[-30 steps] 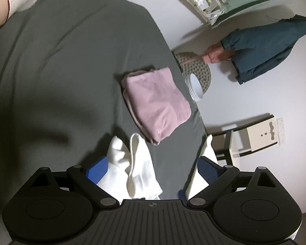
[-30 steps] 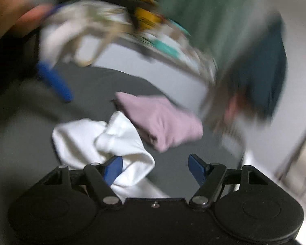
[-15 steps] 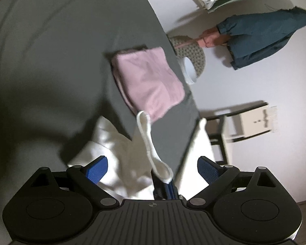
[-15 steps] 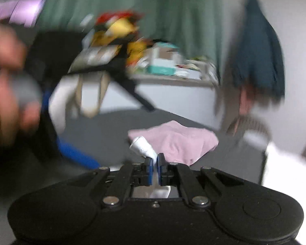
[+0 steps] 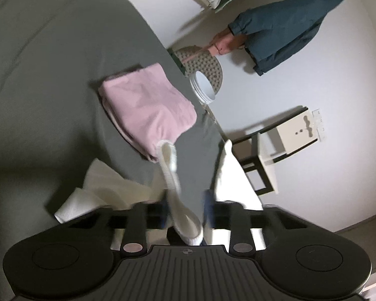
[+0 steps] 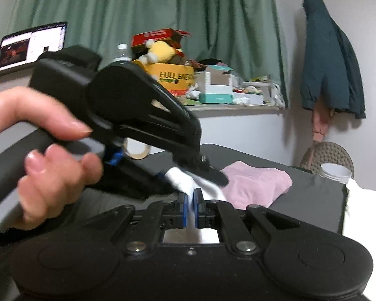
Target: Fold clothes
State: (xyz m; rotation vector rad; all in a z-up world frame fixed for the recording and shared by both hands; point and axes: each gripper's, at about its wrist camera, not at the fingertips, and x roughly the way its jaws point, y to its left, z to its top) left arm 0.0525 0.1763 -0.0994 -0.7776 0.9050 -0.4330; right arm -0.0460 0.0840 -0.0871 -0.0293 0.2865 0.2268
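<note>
Right hand-held gripper [image 6: 191,207] pinched on soft white garment [image 6: 200,186]; left hand-held gripper [image 5: 185,215] clamps its ribbed edge.

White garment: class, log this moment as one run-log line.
left gripper: closing on white garment | right gripper: shut on white garment | pink folded cloth: on table, untouched

Right gripper [image 6: 191,207] clamps white cloth [image 6: 188,180]; hand [image 6: 41,155] holds left gripper [image 6: 205,173] over it, pink garment [image 6: 255,185] beyond.
</note>
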